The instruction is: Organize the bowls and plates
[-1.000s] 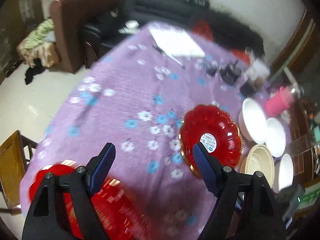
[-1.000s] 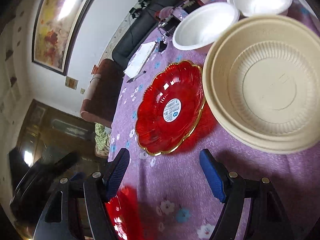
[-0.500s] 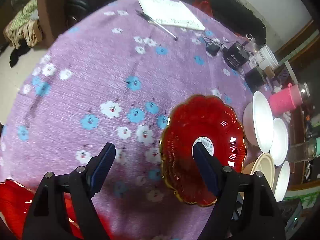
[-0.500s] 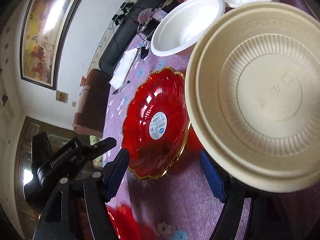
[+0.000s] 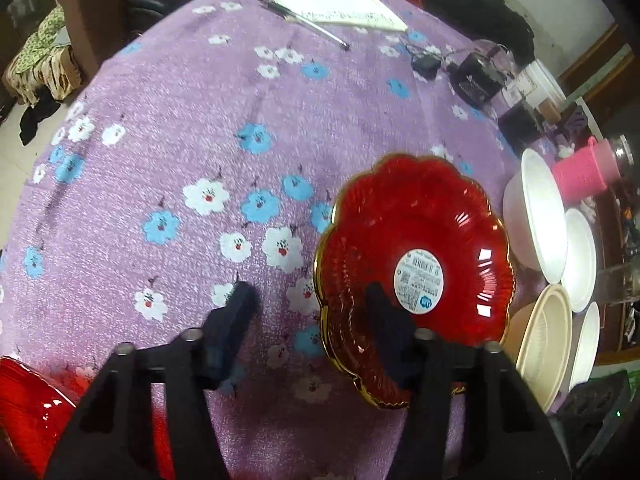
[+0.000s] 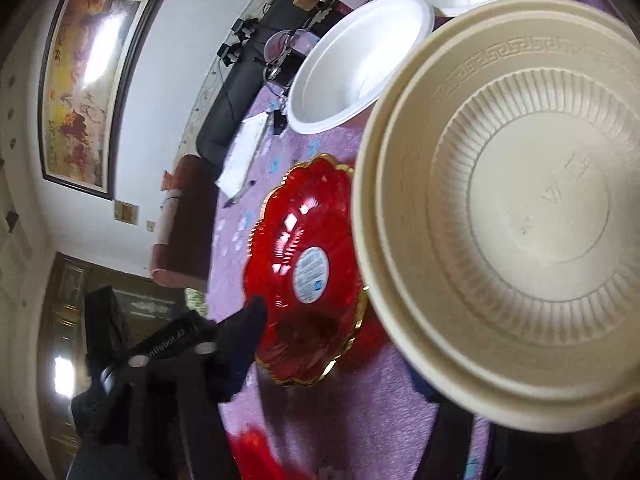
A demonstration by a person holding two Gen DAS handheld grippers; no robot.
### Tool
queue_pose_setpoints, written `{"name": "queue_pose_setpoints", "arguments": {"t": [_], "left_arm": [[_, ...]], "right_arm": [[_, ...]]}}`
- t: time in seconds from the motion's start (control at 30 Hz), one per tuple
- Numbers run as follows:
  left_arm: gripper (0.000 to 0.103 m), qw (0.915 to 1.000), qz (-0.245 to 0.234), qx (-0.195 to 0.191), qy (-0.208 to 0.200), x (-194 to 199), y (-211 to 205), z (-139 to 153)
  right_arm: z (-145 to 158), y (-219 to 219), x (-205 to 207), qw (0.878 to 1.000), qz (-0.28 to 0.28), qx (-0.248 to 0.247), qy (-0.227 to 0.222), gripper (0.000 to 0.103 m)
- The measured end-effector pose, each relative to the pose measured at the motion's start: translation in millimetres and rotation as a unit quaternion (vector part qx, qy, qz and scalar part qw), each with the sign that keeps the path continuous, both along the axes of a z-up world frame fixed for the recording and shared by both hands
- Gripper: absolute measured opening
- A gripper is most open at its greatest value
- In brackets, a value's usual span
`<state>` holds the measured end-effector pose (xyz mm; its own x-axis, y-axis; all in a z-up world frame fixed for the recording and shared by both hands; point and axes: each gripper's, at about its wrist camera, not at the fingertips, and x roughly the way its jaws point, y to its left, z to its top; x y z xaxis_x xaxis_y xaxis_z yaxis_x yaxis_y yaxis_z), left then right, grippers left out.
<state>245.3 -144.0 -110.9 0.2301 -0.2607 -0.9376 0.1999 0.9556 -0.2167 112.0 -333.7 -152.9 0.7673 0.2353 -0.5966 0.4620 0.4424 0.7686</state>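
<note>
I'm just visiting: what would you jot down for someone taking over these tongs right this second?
Left tongs: just been closing, rim of the red plate between them, not yet pinched.
Right tongs: also just closing, by the near rim of the beige bowl; grip unclear, one finger hidden.
White bowls sit beyond; second red plate at the cloth's near edge.
Done: plates not yet stacked.
Left: stack plates, nest bowls.
</note>
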Motion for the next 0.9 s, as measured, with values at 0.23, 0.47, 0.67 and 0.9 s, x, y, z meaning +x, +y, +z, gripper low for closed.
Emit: {"name": "queue_pose_setpoints", "arguments": {"t": [0.23, 0.47, 0.67, 0.9], "left_arm": [[0.012, 0.9999, -0.009, -0.005, -0.001, -2, -2, 1], [0.012, 0.9997, -0.016, 0.001, -0.02, -14, 6, 17], [0.012, 0.9983, -0.018, -0.004, -0.056, -39, 26, 51], [0.012, 0.9942, -0.005, -0.006, -0.108, -79, 80, 90]], "right_arm": [[-15, -4, 6, 0.999, 0.017, 0.033, 0.008, 0.011], [-6, 4, 7, 0.999, 0.029, 0.027, 0.0, 0.012], [18, 19, -8, 0.999, 0.043, -0.008, -0.026, 0.012], [59, 59, -35, 0.994, 0.087, -0.035, -0.063, 0.013]]}}
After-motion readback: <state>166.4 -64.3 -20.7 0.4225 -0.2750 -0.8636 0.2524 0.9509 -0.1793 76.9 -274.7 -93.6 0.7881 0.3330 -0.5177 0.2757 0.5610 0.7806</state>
